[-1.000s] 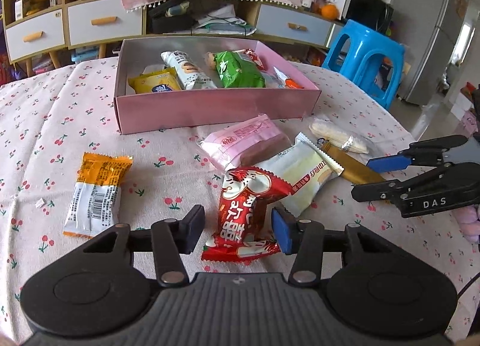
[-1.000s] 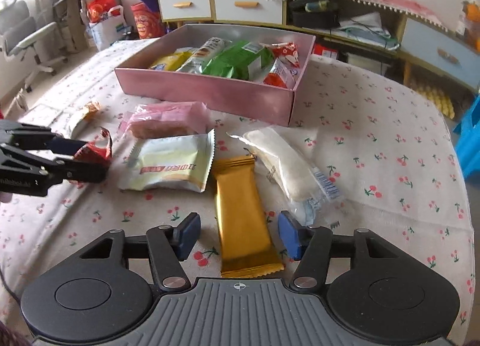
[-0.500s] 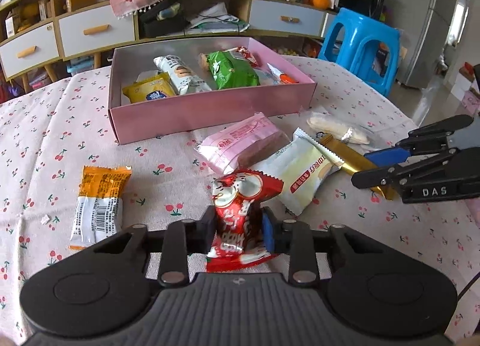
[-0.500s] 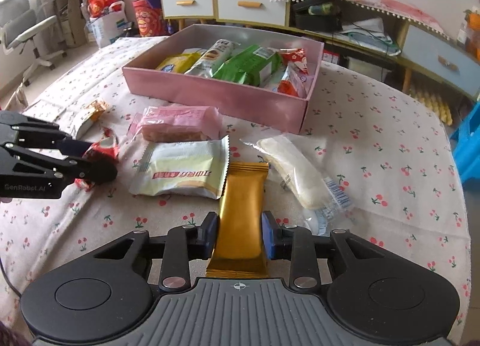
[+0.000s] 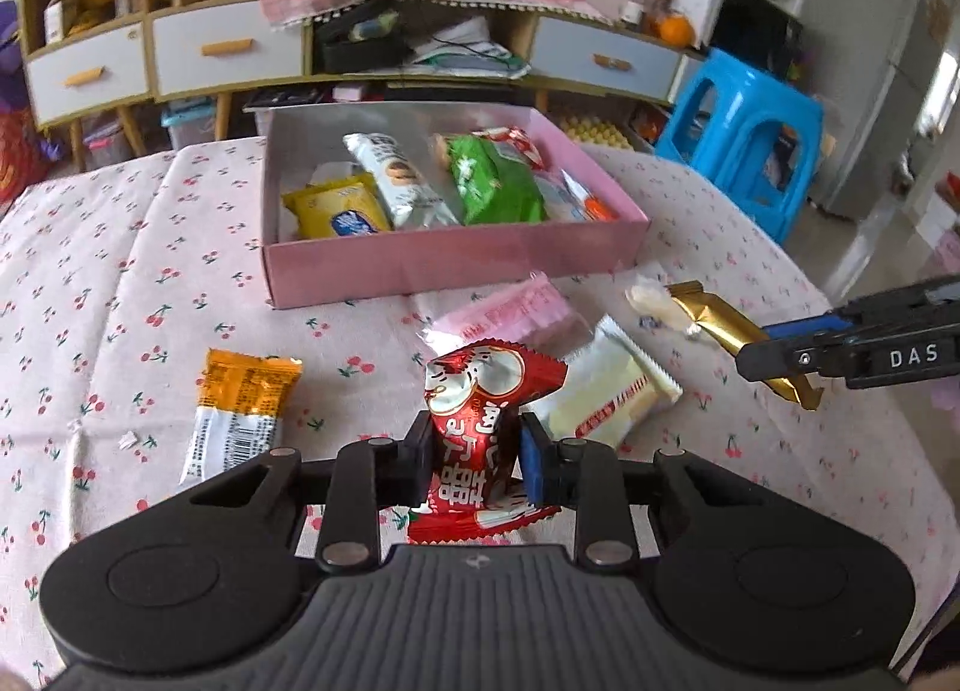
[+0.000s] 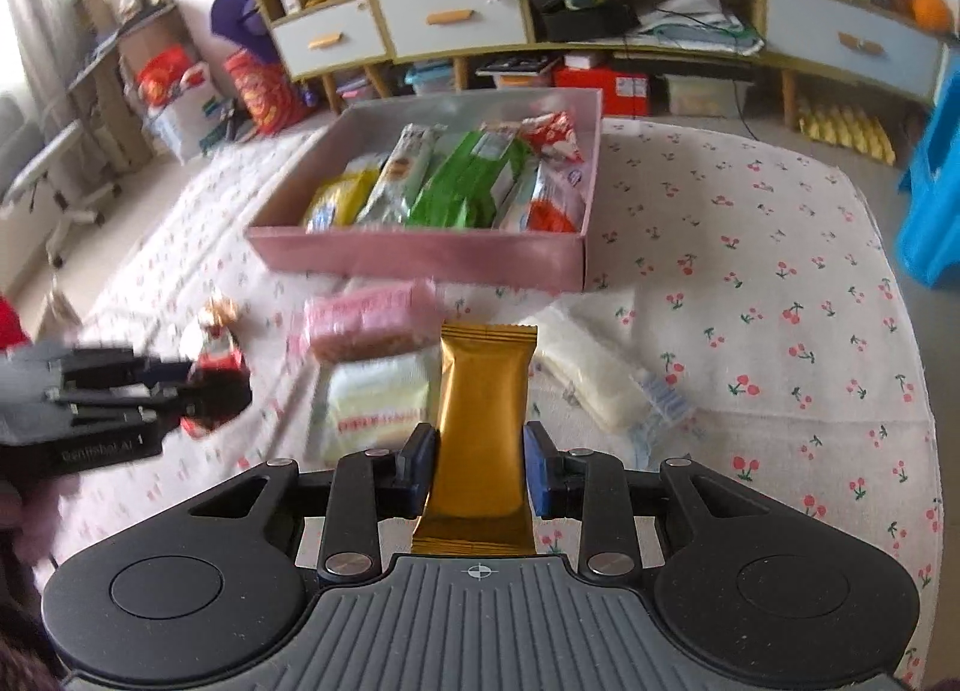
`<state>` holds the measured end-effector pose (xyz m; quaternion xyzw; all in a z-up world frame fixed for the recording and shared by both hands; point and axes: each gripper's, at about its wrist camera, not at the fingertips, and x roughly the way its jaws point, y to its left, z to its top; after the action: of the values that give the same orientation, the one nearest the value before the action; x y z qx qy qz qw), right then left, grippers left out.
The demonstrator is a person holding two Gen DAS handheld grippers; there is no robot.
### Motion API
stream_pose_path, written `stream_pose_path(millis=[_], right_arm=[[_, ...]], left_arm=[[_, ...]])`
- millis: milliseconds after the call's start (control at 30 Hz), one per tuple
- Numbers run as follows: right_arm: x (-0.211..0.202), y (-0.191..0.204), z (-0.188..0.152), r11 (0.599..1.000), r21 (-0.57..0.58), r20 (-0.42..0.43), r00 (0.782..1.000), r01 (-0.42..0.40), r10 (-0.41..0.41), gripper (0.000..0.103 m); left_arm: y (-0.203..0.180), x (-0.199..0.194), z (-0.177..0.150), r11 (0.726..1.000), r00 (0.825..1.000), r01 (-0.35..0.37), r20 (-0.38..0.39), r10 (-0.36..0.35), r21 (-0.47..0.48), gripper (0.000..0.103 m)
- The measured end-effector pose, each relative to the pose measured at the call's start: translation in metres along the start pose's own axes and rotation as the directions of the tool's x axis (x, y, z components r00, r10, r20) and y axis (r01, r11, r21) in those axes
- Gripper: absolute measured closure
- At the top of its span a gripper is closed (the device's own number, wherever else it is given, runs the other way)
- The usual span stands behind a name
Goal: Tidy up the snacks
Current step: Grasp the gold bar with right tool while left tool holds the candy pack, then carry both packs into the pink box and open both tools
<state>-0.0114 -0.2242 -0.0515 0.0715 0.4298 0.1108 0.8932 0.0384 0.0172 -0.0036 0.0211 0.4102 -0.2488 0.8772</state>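
Snacks are about half sorted, I'd say. The pink box (image 5: 456, 265) toward the far edge of the table (image 5: 120, 283) already holds a yellow packet (image 5: 336, 214), a silver-white bar (image 5: 399, 181), a green bag (image 5: 492, 187) and a couple of red-and-white wrappers at its right end, all lying loose side by side, no compartments.

Both grippers are loaded right now. The left gripper (image 5: 475, 463) is clamped narrow on a red packet (image 5: 480, 421), and the right gripper (image 6: 478, 472) is pinching a gold bar (image 6: 483, 421) that looks lifted off the cloth.

Left on the table: an orange packet (image 5: 240, 415) toward the near left, a pink packet (image 5: 510, 316) just in front of the box, a cream packet (image 5: 606, 397) beside it, and a clear-wrapped white one (image 6: 600, 373) on the right. So two in hand, four waiting, probably all headed for the box.
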Motion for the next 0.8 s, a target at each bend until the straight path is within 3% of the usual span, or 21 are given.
stream_pose_path(millis=[233,500,800], right_arm=[[0.002,0.004,0.038,0.996,0.073,0.069,0.997,-0.049,0.044,0.073],[0.032,0.009,0.079,0.966,0.214,0.132,0.984,-0.145,0.119,0.073],[0.065,0.006,0.108,0.939,0.294,0.197,0.972,-0.180,0.125,0.073]], left_arm=[[0.013,0.000,0.034,0.997,1.000,-0.013,0.013,0.014,-0.077,0.077],[0.034,0.024,0.077,0.986,0.998,-0.032,0.039,0.039,-0.165,0.077],[0.046,0.064,0.089,0.959,0.992,-0.091,0.060,0.111,-0.270,0.077]])
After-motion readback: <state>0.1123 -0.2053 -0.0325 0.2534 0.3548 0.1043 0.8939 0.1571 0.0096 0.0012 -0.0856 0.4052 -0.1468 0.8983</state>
